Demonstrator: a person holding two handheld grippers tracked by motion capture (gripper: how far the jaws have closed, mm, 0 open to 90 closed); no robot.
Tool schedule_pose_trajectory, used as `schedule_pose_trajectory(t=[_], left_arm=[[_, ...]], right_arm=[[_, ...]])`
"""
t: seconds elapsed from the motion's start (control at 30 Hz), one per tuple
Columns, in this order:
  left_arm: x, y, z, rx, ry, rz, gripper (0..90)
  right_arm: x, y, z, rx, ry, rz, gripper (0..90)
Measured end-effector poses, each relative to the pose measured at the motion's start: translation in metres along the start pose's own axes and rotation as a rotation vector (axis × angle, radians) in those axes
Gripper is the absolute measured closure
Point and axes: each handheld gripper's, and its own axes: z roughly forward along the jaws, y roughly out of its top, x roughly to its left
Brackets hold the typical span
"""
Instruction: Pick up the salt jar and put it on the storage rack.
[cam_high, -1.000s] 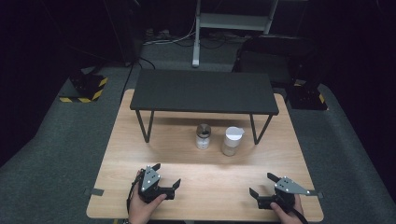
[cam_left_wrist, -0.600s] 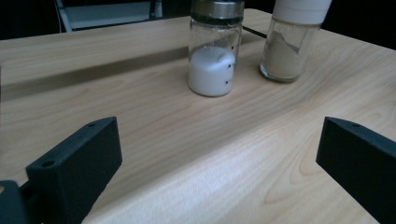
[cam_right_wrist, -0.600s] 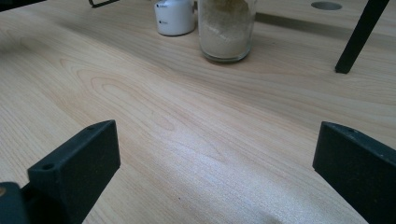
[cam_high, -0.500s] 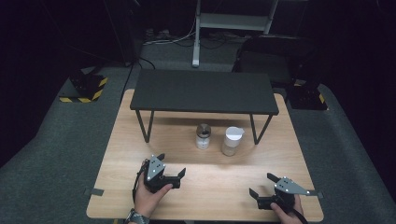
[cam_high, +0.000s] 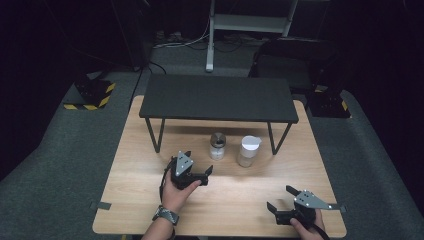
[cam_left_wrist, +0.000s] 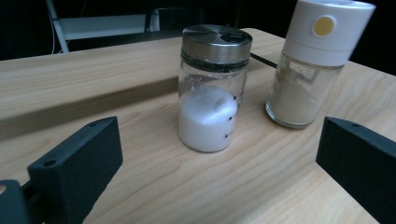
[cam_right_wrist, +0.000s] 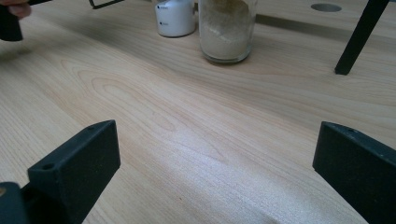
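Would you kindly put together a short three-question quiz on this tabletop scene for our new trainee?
1. True or false: the left claw is shut on the jar with the metal lid.
2. Which container stands nearer the right claw? A) the jar with the metal lid B) the jar with the white cap C) neither, both lie on the black shelf
3. Fill in: both jars stand on the wooden ____, at the front edge of the black shelf.

Key
1. False: its jaws are wide apart, short of the jar.
2. B
3. table
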Motion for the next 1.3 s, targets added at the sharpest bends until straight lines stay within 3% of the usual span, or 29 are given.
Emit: schedule_pose_trajectory(t=[0.33,0.43,0.83,1.17,1.3], left_arm=[[-0.007,0.008,0.035,0.013,0.000,0.008,1.7],[-0.009,0.010,0.050,0.016,0.010,-0.009,2.6],[-0.010,0.016,0.077,0.034,0.019,-0.013,10.8],[-0.007,0.017,0.086,0.048,0.029,-0.051,27.5],[-0.007,0.015,0.087,0.042,0.030,-0.055,28.4]], right_arm=[[-0.001,-0.001,0.000,-0.002,-0.001,0.012,0.8],[-0.001,-0.001,-0.001,-0.005,-0.001,0.015,0.8],[-0.002,-0.003,-0.002,-0.013,-0.001,0.026,0.7],[-0.002,-0.004,-0.002,-0.022,-0.001,0.033,0.7],[-0.003,-0.004,-0.002,-0.021,0.001,0.037,0.7]])
